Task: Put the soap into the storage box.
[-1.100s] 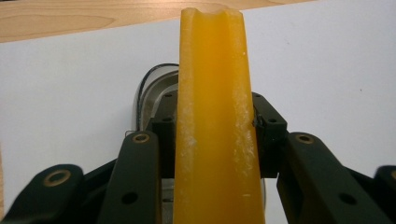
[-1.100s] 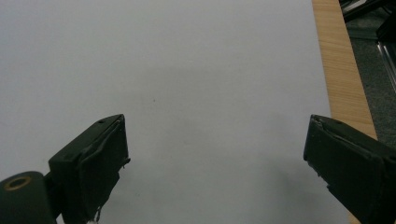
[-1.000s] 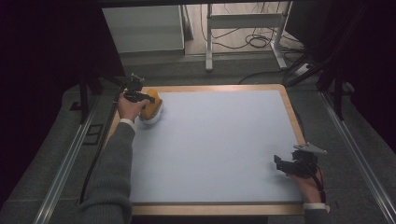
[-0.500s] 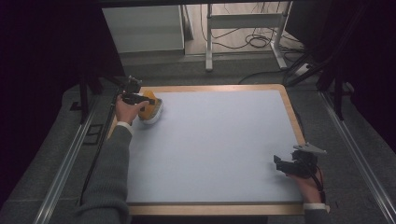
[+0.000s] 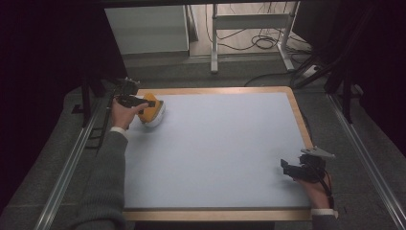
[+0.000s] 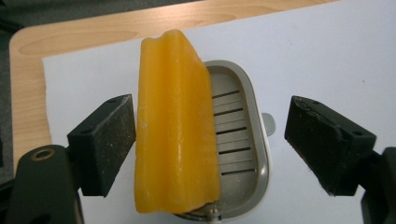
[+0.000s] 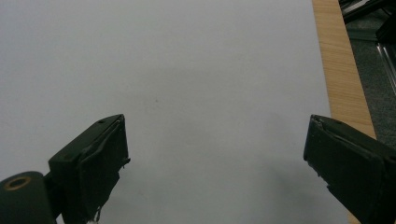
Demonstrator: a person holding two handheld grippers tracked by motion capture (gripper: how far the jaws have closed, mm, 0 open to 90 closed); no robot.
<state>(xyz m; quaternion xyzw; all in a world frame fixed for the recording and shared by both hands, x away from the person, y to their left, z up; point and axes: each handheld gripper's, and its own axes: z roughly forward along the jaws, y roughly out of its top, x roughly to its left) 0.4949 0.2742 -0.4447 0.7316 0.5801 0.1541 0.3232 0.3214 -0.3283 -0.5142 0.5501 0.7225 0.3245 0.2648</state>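
Yellow soap bar leaning on edge in a grey slotted soap dish, upper left of the high view on the pale blue mat. Left gripper just opened wide, pads astride the bar, left pad just beside it. Right gripper spread wide and empty, lower right of the high view.

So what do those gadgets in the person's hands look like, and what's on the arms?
Each gripper is black with two blocky jaws, dusty pads inside. The right gripper carries a grey three-cornered plate on top. The left gripper is black too. Grey sleeves with pale cuffs cover the arms.
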